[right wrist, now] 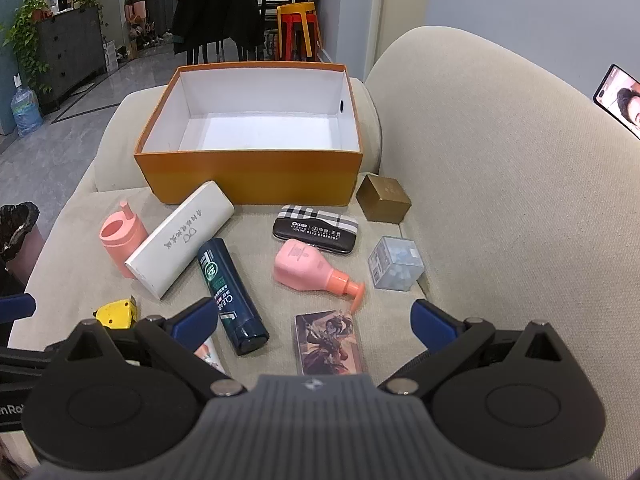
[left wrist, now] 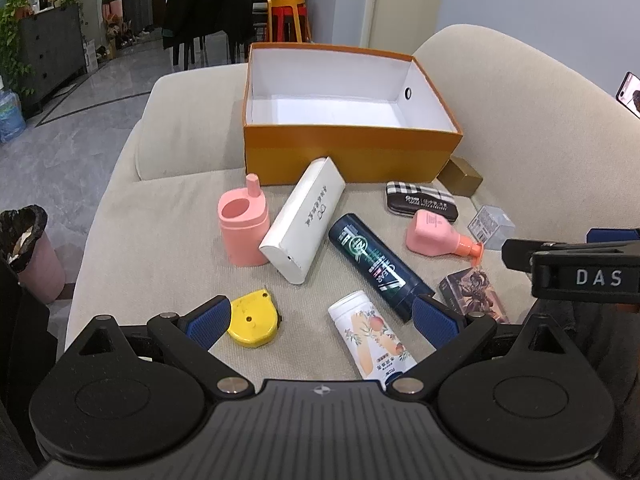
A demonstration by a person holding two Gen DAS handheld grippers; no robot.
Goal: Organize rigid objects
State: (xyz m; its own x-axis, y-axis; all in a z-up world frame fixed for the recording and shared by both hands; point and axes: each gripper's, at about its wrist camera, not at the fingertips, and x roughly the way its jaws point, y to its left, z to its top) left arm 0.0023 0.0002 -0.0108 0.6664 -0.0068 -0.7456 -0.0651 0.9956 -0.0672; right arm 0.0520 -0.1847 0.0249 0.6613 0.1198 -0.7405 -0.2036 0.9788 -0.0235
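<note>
The sofa (right wrist: 500, 208) is matt beige woven cloth, slightly coarse. The orange box (right wrist: 248, 178) is smooth card, white paper inside. The dark shampoo bottle (right wrist: 230, 292) is glossy plastic; the pink pump bottle (right wrist: 304, 268) and pink cup (left wrist: 242, 236) are smoother, duller plastic. The clear cube (right wrist: 394, 264) is transparent plastic — the gold box (right wrist: 383, 199) has a soft metallic sheen.

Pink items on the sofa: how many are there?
2. A pink cup-like container stands at the left, touching the white case. A pink pump bottle lies on its side at center-right, just in front of the plaid case. None seem hidden.
</note>
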